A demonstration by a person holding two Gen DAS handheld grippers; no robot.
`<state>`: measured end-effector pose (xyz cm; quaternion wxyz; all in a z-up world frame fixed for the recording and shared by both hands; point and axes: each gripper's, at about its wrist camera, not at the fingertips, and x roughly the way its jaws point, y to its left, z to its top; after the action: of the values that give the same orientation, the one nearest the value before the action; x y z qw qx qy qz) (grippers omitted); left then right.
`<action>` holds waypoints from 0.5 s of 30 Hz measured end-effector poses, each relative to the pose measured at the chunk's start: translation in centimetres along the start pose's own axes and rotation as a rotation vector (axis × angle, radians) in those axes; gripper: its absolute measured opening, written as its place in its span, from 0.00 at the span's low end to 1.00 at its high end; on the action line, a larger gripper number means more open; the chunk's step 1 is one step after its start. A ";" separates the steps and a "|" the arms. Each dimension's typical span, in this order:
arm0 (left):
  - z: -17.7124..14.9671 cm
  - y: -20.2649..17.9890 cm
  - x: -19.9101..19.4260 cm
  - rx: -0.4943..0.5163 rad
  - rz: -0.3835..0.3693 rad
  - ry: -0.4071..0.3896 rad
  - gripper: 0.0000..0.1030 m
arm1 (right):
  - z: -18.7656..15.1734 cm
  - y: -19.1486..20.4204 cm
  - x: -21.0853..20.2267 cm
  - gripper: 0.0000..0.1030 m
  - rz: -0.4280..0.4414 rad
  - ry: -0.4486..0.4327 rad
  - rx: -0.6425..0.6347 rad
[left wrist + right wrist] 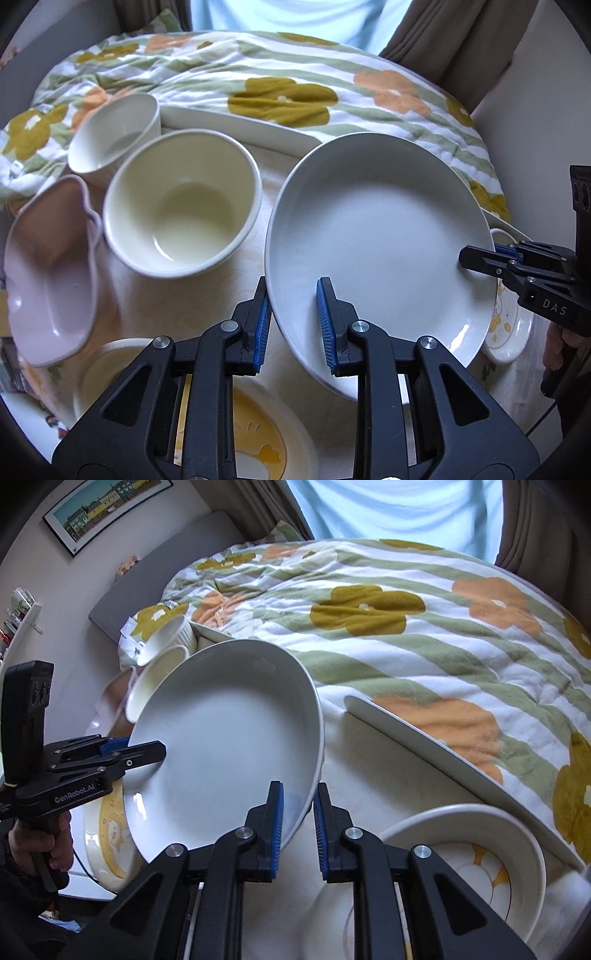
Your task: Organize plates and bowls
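Note:
A large white deep plate hangs tilted above the table, held from two sides. My left gripper is shut on its near rim, one blue pad inside the plate and one outside. My right gripper is shut on the opposite rim of the same plate. Each gripper shows in the other's view: the right gripper at the plate's right edge, the left gripper at its left edge, with a hand on the handle.
Left of the plate stand a cream bowl, a ribbed white ramekin and a pink wavy bowl. A long white dish lies behind. Yellow-patterned dishes sit below. A flowered blanket covers the bed beyond.

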<state>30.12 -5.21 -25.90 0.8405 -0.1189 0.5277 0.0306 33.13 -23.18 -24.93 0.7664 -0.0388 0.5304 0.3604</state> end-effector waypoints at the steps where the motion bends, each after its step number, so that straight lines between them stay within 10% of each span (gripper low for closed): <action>1: -0.1 0.2 -0.7 0.005 -0.007 -0.007 0.21 | -0.1 0.5 -0.6 0.14 -0.003 -0.008 0.010; 15: -5.5 7.7 -10.9 0.222 -0.114 -0.057 0.21 | -7.1 14.2 -4.9 0.14 -0.113 -0.124 0.192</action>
<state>19.11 1.83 -19.73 0.8634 -0.0541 0.4962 -0.0726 18.23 -18.34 -19.28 0.8169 0.0270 0.5111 0.2660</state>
